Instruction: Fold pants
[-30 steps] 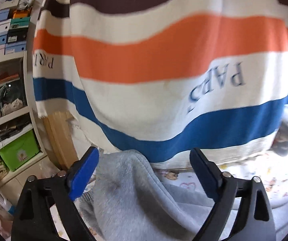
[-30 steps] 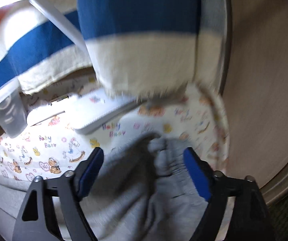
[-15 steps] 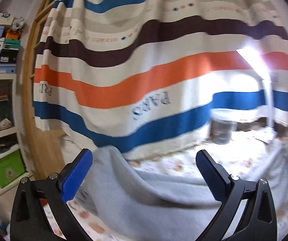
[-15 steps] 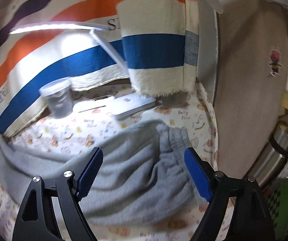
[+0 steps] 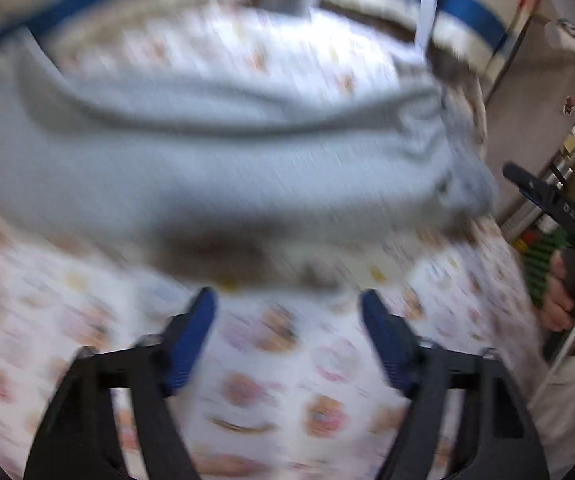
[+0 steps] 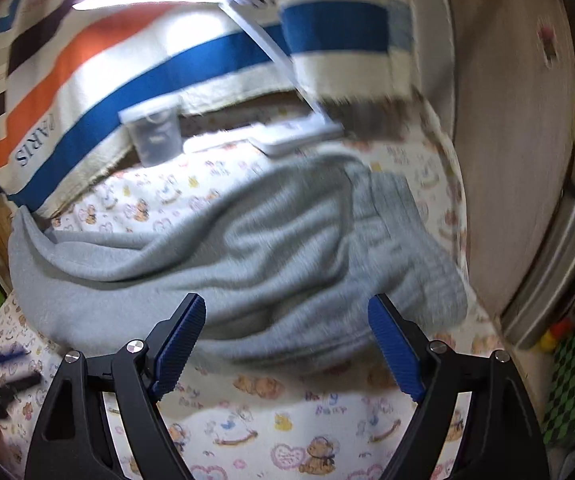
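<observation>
The grey pants (image 6: 247, 248) lie crumpled across the bear-print tablecloth (image 6: 287, 440), with the gathered waistband (image 6: 407, 232) at the right. My right gripper (image 6: 287, 304) stands open just short of their near edge, nothing between its fingers. The left wrist view is blurred. There my left gripper (image 5: 287, 300) hovers over bare tablecloth (image 5: 271, 380) in front of the pants (image 5: 207, 168). Its jaws are closing with nothing between them. The right gripper (image 5: 547, 200) shows at that view's right edge, held by a hand (image 5: 563, 300).
A striped blanket (image 6: 87, 80) hangs behind the table. A clear plastic container (image 6: 153, 132) and a white desk lamp (image 6: 295, 136) stand at the back. A wooden panel (image 6: 507, 160) and a steel flask (image 6: 559, 260) are on the right.
The left gripper tipped downward and drew back, so the grey cloth once between its fingers now lies beyond them, and its jaws narrowed. The right gripper also backed away from the waistband.
</observation>
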Action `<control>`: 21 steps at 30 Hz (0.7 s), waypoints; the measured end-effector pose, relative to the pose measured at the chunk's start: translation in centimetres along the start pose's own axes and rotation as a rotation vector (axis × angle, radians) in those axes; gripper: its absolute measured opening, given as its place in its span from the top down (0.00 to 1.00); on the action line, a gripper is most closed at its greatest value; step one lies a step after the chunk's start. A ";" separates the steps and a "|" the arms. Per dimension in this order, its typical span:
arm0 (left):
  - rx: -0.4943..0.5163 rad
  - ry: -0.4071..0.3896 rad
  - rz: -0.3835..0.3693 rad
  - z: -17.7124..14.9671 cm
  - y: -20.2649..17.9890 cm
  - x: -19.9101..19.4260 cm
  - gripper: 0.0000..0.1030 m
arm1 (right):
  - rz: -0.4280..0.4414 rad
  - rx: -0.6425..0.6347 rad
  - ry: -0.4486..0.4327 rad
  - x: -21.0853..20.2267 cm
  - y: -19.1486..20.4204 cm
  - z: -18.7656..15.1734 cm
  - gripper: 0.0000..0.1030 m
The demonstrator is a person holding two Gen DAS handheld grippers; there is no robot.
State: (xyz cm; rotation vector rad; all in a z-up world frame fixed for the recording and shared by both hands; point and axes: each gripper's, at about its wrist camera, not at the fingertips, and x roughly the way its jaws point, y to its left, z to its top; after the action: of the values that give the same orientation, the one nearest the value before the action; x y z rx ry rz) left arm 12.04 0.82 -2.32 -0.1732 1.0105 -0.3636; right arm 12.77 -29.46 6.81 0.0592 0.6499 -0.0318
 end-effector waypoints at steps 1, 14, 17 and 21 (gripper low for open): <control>-0.017 0.026 -0.022 0.0 -0.4 1.0 0.49 | -0.007 0.006 0.012 0.4 -0.5 -0.1 0.18; -0.038 -0.064 -0.084 3.8 -4.2 6.3 0.47 | -0.012 0.049 0.017 3.5 -3.5 -0.8 0.18; 0.024 -0.078 -0.054 4.2 -5.1 6.6 0.41 | 0.001 0.077 0.038 4.2 -4.5 -1.1 0.18; 0.025 -0.053 -0.051 5.1 -5.8 7.9 0.33 | 0.017 0.130 0.067 4.9 -5.8 -1.2 0.18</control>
State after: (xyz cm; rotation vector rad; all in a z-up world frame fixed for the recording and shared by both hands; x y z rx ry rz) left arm 18.91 -7.64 -4.15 -0.1851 0.9501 -0.4164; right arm 15.64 -35.18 2.67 0.1922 0.7141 -0.0562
